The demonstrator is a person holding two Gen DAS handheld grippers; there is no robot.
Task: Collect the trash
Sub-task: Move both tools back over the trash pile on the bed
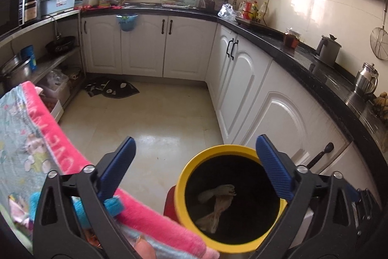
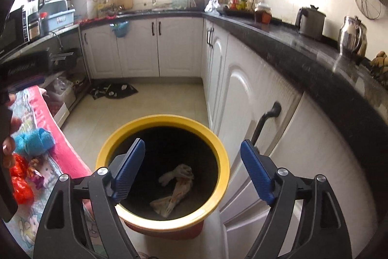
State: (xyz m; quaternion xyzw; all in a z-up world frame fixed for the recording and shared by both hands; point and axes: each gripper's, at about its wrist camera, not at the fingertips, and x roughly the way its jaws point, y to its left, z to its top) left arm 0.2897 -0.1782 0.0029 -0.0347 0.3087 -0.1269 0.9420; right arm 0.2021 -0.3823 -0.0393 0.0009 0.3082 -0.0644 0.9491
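Yellow-rimmed bin (image 2: 162, 217) holds crumpled wrapper (image 2: 175, 191), maybe paper; base hidden.

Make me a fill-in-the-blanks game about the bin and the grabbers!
1. The bin has a ______ rim.
2. Crumpled paper lies ______ the bin.
3. The right gripper has its jaws ______ above the bin.
4. The blue yarn ball sits on the ______ towel.

Missing words: yellow; inside; open; pink
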